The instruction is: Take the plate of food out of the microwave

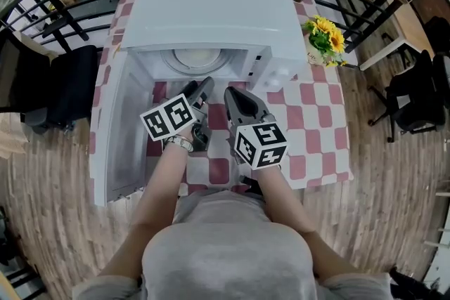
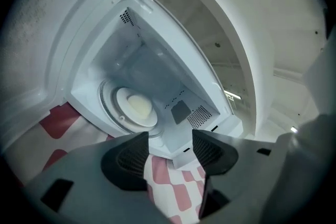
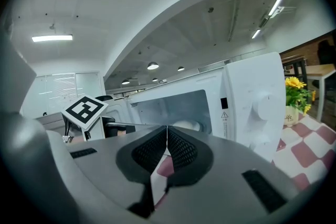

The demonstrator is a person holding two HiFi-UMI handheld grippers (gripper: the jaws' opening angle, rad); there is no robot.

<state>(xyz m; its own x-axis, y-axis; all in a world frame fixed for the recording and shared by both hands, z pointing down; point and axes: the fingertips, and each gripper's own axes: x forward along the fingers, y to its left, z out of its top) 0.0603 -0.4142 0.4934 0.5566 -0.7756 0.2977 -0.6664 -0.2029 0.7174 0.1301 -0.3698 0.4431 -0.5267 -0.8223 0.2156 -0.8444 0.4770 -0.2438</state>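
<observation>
Jaws of the left gripper (image 2: 170, 148) stand apart, with only the red-and-white checked cloth (image 2: 173, 186) showing between them, while the right gripper (image 3: 167, 140) has its pads pressed together on nothing. A person holds both side by side, level with each other, in front of the white microwave (image 1: 211, 10), whose door (image 1: 116, 130) hangs open at the person's left. The plate of food (image 2: 137, 107) — a white plate with a pale mound in its middle — sits on the round tray inside the oven cavity, apart from both grippers. The microwave stands on the checked cloth; a pot of yellow flowers (image 1: 325, 37) stands just beside its right wall.
</observation>
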